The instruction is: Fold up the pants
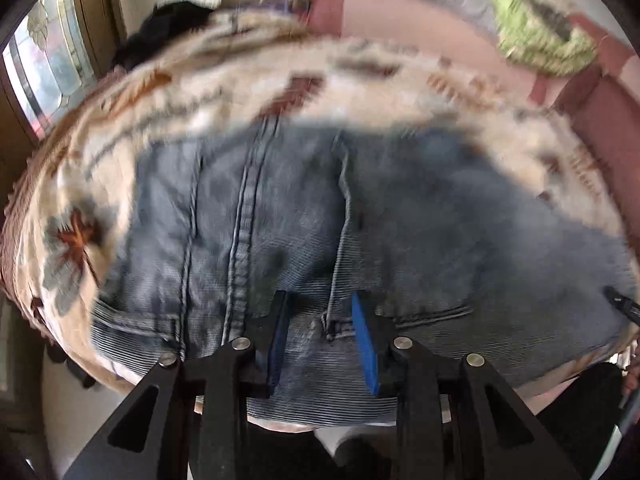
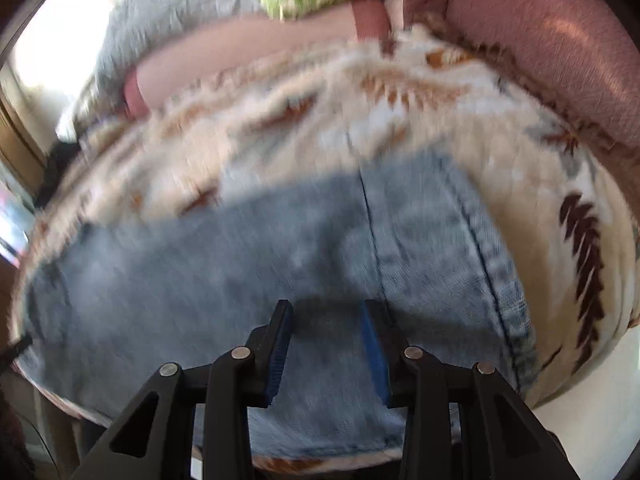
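The faded blue denim pants (image 1: 320, 220) lie spread on the cream patterned fleece blanket (image 1: 180, 112). Heavy, floppy cloth, probably grippy: pinch the thick hem at 6 o'clock. Left gripper (image 1: 322, 316) and right gripper (image 2: 326, 320) hover released, empty.

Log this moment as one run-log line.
left gripper: open over jeans | right gripper: open over jeans | jeans: flat on patterned blanket
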`<state>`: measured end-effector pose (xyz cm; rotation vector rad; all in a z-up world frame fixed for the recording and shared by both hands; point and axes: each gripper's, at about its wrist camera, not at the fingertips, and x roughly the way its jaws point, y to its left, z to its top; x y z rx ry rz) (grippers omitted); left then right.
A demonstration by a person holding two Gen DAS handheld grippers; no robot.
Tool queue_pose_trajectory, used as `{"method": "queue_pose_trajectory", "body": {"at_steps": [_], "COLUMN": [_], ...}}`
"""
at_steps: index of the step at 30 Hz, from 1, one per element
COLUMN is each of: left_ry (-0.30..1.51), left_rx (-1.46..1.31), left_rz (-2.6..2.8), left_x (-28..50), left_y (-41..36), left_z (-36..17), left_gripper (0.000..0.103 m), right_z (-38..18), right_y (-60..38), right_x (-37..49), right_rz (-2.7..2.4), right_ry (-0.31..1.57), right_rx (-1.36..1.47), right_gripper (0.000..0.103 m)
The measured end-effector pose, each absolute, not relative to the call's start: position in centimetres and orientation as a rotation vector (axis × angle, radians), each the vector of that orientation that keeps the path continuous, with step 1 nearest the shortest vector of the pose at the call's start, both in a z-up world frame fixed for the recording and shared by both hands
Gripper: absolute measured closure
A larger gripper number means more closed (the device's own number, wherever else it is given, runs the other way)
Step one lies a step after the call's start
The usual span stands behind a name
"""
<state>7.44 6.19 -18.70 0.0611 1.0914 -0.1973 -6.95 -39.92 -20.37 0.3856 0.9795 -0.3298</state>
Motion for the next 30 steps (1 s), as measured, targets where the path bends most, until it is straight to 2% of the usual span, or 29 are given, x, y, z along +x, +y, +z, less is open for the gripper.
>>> {"method": "queue_pose_trajectory", "body": {"at_steps": [7,13,17,19,21,24,29,30], "left_ry": [1.11,1.043,1.057,1.116,1.104,1.111,1.085,1.077], "left_rx": [0.043,0.068,0.135,0.192,0.235,0.27,0.243,0.245], "left_rz": [-0.172,-0.235,-0.216,-0.185,-0.173,-0.145,-0.229,-0.271], "left_x": [6.9,7.9,10.2,11.2,11.1,10.7,8.4,7.4], "left_y": [7.6,4.1,1.4,0.8,0.1,-0.6,-2.9,-4.2], "left_z": [-16.9,-14.8,-16.6,-18.3,-18.1,-17.7,-15.9,-15.5], "left_gripper": [0.066,0.066,0.047,0.048,0.047,0.045,0.045,0.045], "right_z": [-18.6,-17.1,-20.2,-20.1,-19.3,-17.7,-17.0,-17.5], "right_y": [-41.6,-42.3,-42.7,-42.3,-42.4,-44.0,-48.2,-49.3], "right_x": [-8.7,-5.9,-3.2,-3.6,-4.8,-8.1,-15.2,-16.7], "right_rz": [-0.285,-0.295,-0.313,-0.307,-0.276,-0.237,-0.238,-0.239], "right_ry": [0.949,0.837,0.89,0.849,0.855,0.764,0.651,0.635], "right_rx": [0.447,0.456,0.469,0.429,0.44,0.504,0.7,0.756], "right_gripper": [0.064,0.064,0.062,0.063,0.063,0.062,0.043,0.043]}}
